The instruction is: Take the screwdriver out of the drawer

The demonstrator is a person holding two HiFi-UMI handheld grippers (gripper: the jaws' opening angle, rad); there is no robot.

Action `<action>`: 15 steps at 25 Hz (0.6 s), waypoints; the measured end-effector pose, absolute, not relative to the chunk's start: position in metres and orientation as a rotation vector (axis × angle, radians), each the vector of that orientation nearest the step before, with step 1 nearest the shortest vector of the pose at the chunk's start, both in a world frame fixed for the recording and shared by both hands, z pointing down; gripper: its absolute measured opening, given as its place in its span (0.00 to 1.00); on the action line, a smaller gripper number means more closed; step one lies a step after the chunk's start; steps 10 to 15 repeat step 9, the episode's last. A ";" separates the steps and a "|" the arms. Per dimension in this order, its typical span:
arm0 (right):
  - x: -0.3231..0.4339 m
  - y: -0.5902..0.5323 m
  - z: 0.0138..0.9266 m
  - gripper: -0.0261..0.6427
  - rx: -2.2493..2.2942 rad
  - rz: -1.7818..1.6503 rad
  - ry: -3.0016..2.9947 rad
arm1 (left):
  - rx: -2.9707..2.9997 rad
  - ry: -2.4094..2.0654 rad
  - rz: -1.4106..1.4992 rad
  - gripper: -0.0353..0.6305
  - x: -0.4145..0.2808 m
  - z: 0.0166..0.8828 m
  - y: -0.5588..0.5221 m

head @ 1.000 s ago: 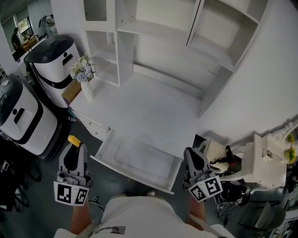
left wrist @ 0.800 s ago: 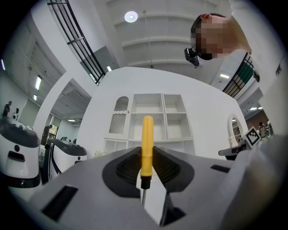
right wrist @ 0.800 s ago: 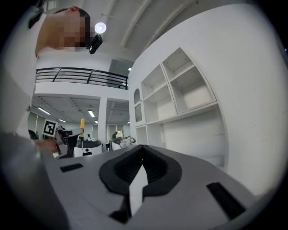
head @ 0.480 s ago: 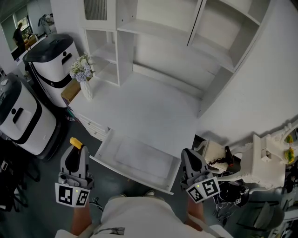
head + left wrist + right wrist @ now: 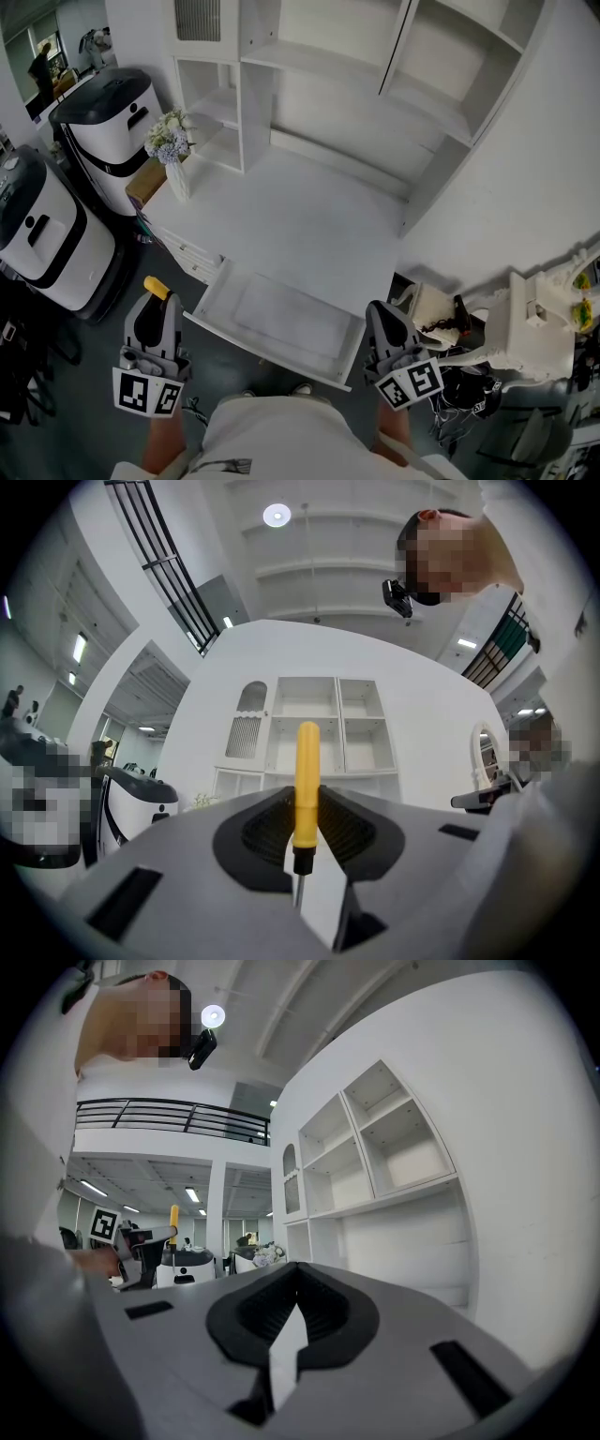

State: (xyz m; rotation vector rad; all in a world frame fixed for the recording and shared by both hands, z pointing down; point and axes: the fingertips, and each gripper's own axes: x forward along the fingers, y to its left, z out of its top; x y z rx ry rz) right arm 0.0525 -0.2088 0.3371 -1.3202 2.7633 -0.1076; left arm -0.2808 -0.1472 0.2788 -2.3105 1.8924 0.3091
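The screwdriver point(image 5: 307, 780) has a smooth, glossy yellow plastic handle and a thin bare metal shaft. The left tongs point(image 5: 307, 797) are matt grey plastic with black ribbed pads. The drawer point(image 5: 281, 323) and bench point(image 5: 309, 216) look like smooth matt white board. The machines point(image 5: 103, 131) far left are glossy white plastic with black tops.

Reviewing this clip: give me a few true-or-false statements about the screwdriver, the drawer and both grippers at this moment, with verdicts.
1. The left gripper is shut on the yellow-handled screwdriver. True.
2. The screwdriver lies in the white desk drawer. False: it is held out to the left of the drawer, whose visible bottom looks bare.
3. The drawer stands pulled open. True.
4. The right gripper grips a tool. False: its jaws are together with nothing between them.
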 end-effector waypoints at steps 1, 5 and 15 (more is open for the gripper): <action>0.051 -0.208 0.338 0.06 -1.317 -0.110 2.765 | -2.309 1.894 0.308 0.18 -0.282 0.279 -0.146; 0.043 -0.205 0.339 0.06 -1.299 -0.117 2.773 | -2.300 1.916 0.306 0.18 -0.290 0.280 -0.139; 0.038 -0.201 0.340 0.06 -1.294 -0.122 2.779 | -2.295 1.927 0.303 0.18 -0.294 0.282 -0.134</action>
